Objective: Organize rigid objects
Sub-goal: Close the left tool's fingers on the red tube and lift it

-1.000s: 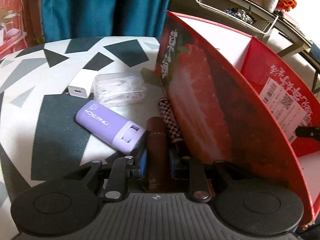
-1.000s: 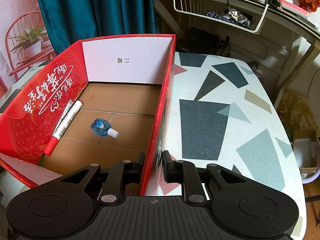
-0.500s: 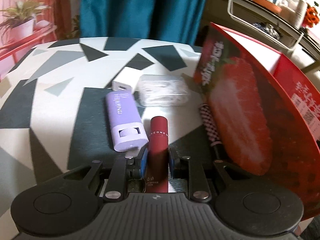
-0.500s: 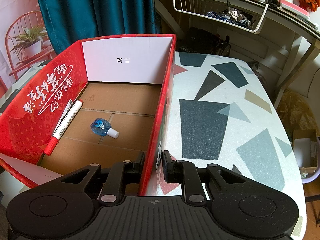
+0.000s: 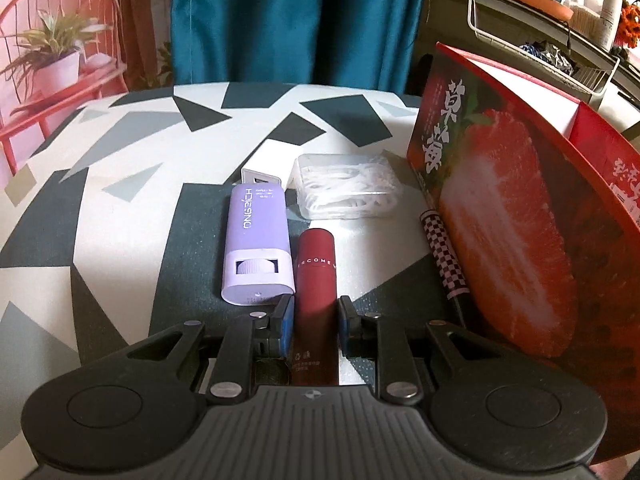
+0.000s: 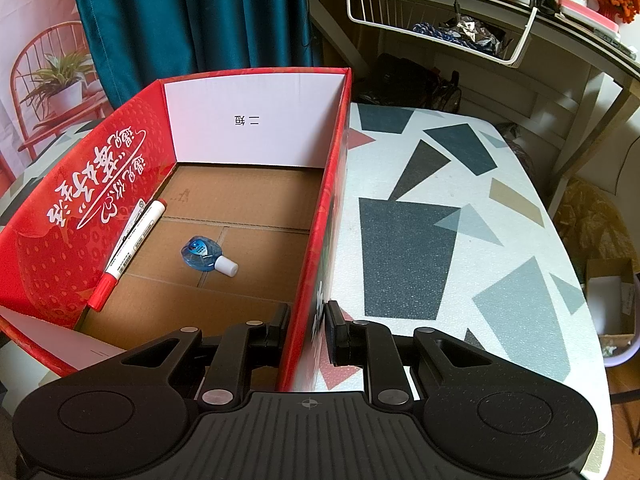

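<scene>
In the left wrist view my left gripper (image 5: 314,320) is shut on a dark red tube (image 5: 316,270) that lies on the table. A lilac case (image 5: 256,240) lies just left of it. A white charger (image 5: 266,162), a clear plastic box of white picks (image 5: 344,186) and a checkered pen (image 5: 446,256) lie beyond. The red strawberry box (image 5: 500,220) stands to the right. In the right wrist view my right gripper (image 6: 308,330) is shut on the right wall of the red box (image 6: 320,240). A red marker (image 6: 132,248) and a blue bottle (image 6: 204,256) lie inside.
The patterned table (image 6: 440,240) stretches right of the box. A teal curtain (image 5: 296,20) hangs behind the table. A wire basket (image 6: 440,20) hangs under a shelf at the back right. A red chair with a plant (image 5: 52,60) stands far left.
The left gripper has swung left, away from the box, with the red tube between its fingers; the lilac case now lies parallel beside the tube. The right gripper has not moved.
</scene>
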The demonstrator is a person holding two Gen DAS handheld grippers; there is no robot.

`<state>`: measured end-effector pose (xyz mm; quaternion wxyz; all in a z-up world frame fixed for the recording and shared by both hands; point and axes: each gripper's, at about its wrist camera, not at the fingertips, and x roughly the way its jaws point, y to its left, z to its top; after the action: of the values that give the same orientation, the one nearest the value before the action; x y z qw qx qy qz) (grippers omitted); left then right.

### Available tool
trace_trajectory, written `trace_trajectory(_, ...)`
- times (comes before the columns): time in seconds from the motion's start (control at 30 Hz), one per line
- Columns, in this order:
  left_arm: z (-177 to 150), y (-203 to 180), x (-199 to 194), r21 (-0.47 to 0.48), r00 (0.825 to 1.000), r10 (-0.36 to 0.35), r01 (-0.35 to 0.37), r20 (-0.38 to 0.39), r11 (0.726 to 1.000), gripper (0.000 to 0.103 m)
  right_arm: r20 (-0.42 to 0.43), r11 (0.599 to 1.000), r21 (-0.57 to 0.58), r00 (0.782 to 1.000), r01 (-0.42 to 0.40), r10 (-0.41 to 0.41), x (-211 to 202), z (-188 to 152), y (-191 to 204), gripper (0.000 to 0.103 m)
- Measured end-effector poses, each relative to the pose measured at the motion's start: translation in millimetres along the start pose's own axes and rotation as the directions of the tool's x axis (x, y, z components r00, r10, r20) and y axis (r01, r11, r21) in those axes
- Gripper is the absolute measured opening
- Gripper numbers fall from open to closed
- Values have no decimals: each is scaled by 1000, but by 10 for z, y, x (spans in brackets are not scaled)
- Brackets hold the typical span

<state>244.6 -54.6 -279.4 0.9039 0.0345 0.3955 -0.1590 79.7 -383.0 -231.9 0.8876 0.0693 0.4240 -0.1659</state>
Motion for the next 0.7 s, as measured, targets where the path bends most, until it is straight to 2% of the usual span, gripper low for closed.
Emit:
trace_trajectory(0.37,12,-51,21,9,999,33,-33,26,999,25,-1,1000,-1,1000,0,0,-1,-8,-1,18)
trace_trajectory(0.7,-13,-111,35,56,997,51,-54,54,997,25,-2,1000,-1,1000,1,-1,0,-11,0,18)
